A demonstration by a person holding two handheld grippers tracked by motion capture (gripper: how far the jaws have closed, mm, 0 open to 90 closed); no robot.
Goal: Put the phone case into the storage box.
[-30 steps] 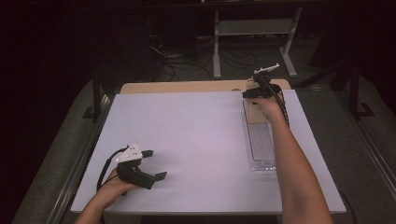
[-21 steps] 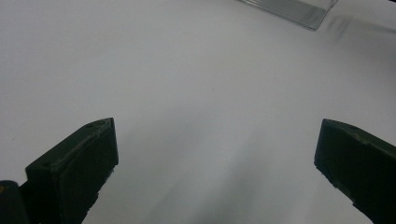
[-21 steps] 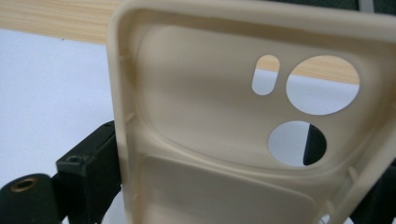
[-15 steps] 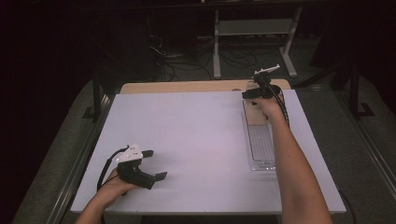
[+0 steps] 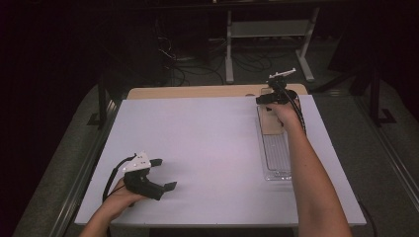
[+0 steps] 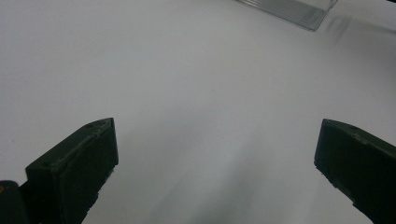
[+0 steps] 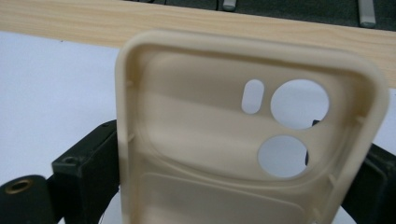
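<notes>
Light, flexible phone case (image 7: 243, 140) clamped across its side walls in right tongs (image 5: 271, 98) near surface's far-right corner; left tongs (image 5: 157, 174) spread, idle.

- High view looks forward and down over the whole white-covered table (image 5: 207, 143).
- Left gripper view skims the white surface closely, sharing the clear ribbed plastic tray (image 6: 289, 10) (image 5: 275, 153).
- Right gripper view faces the far wooden edge, close.

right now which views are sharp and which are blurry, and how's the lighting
Right gripper view: the beige phone case sits so close that its near rim is soft, while the wooden table edge behind is crisper. Left gripper view: evenly lit white table cover, the left claw casting faint shadows. High view: bright table cover, very dark surroundings, clear tray showing little contrast.
</notes>
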